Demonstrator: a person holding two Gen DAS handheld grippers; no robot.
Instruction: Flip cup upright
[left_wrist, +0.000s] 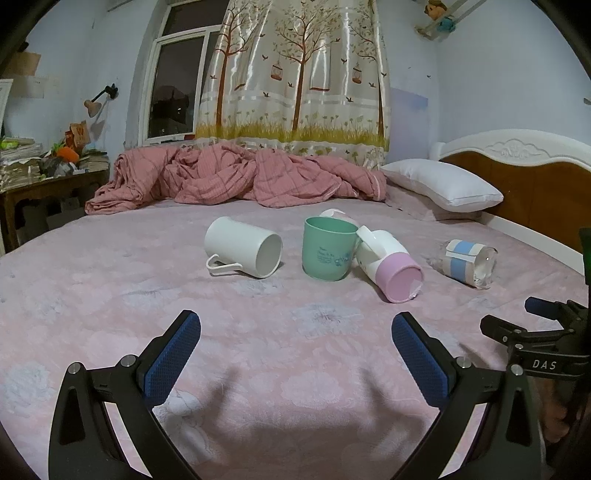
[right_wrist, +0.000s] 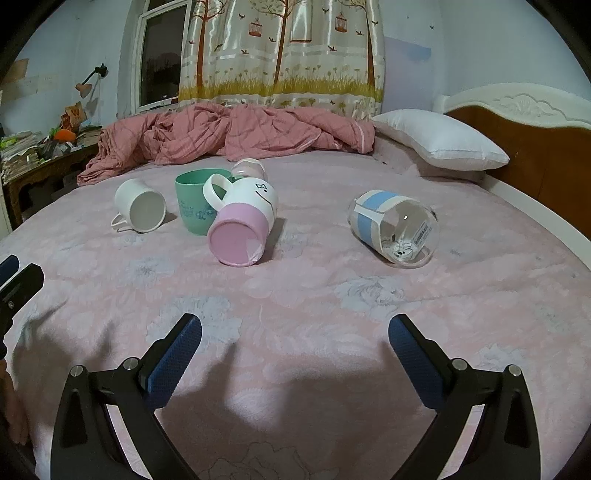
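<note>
— White plastic, that first one: the white cup (left_wrist: 245, 246) lies on its side at about eleven o'clock from the left gripper (left_wrist: 295, 354), handle down on the bedspread (left_wrist: 295, 369), base facing us.

— And beside it?

— At its three o'clock a green cup (left_wrist: 328, 249) stands upright, mouth up; I can't see anything in it. Touching that, a pink-and-white mug (left_wrist: 388, 266) lies tipped over, its pink base toward us and its white handle resting against the green rim. Behind those two, at twelve o'clock, a small pink cup (right_wrist: 248, 168) peeks out, mostly hidden.

— The clear one?

— The glass cup (right_wrist: 393, 225), with a blue and cream band, lies on its side well apart, at roughly one o'clock from the right gripper (right_wrist: 295, 352). Something small and white sits inside near its base; I can't tell what.

— The tongs?

— Both spread wide, holding nothing, hovering low over the pink flowered bedspread near its front edge. The right one shows at the left camera's three o'clock.

— The room?

— A rumpled pink quilt (left_wrist: 236, 177) along the far edge, a white pillow (left_wrist: 443, 182) against the wooden headboard (left_wrist: 535, 177) at two o'clock, a tree-print curtain (left_wrist: 295, 74) and dark window (left_wrist: 173, 88) at twelve, a cluttered desk (left_wrist: 44, 173) at ten.
</note>
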